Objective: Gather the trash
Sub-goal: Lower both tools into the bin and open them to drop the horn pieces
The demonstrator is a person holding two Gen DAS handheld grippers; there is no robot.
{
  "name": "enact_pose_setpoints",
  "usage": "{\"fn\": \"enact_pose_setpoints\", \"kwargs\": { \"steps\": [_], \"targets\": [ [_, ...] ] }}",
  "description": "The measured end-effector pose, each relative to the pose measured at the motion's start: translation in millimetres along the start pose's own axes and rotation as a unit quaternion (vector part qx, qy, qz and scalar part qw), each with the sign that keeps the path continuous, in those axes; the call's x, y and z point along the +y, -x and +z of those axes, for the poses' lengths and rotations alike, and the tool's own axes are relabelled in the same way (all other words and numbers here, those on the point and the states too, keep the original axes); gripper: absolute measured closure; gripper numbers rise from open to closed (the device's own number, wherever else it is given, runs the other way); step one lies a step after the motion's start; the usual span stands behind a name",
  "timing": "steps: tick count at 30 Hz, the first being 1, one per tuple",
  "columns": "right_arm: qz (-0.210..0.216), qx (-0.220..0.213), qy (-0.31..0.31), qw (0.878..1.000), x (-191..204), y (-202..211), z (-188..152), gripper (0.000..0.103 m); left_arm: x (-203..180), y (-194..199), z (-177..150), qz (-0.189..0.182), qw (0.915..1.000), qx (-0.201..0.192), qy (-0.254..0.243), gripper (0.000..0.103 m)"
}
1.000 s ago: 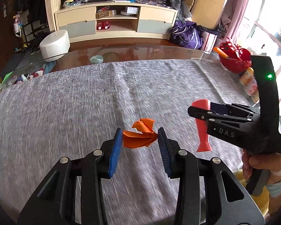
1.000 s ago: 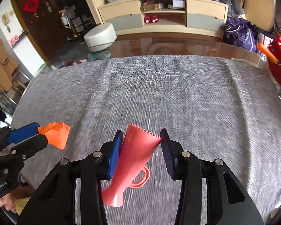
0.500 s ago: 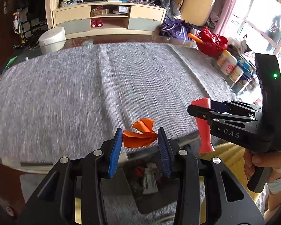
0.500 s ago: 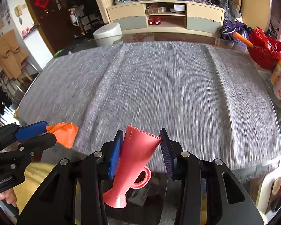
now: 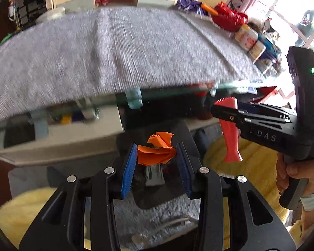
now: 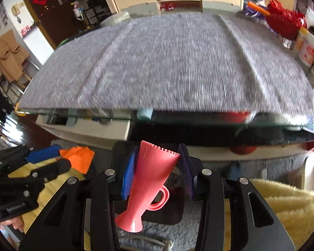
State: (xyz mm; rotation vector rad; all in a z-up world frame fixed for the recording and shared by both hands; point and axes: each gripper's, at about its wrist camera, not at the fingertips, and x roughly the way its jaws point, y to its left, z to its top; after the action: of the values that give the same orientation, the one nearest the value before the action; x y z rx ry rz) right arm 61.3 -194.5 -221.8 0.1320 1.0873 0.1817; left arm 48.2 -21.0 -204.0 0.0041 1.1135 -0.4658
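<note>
A crumpled orange paper (image 5: 156, 153) sits clamped between the blue pads of the left gripper (image 5: 156, 165), and a red plastic cup (image 6: 148, 185) is pinched, tilted, in the right gripper (image 6: 157, 170). Both are held off the near edge of the grey-clothed table (image 6: 167, 67). Below the left gripper lies what looks like a dark bin (image 5: 157, 196) on grey carpet.

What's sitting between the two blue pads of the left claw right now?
A crumpled orange paper scrap, pinched between the pads of the left claw; the left wrist view shows it.
</note>
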Motion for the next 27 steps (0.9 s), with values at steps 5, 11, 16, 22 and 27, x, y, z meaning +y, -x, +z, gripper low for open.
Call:
{"fn": "enact_pose_setpoints", "kwargs": {
  "steps": [5,11,16,22,27],
  "targets": [
    [0.006,0.04,-0.005,0.999,-1,-34,-21,0.062,2,-35,-25,-0.01,0.999,0.042,0.009,0.067],
    [0.004,0.075,-0.012,0.997,-5,-63,-34,0.062,7,-66,-34,-0.017,0.9965,0.08,0.018,0.067],
    [0.011,0.093,-0.02,0.995,-6,-75,-32,0.062,8,-84,-35,-0.025,0.9943,0.101,0.022,0.066],
    [0.011,0.107,-0.034,0.994,-11,-84,-25,0.06,11,-93,-28,-0.024,0.9929,0.113,0.026,0.057],
    [0.007,0.103,-0.051,0.993,-21,-80,-20,0.044,14,-91,-25,-0.013,0.9932,0.112,0.027,0.033]
  ]
}}
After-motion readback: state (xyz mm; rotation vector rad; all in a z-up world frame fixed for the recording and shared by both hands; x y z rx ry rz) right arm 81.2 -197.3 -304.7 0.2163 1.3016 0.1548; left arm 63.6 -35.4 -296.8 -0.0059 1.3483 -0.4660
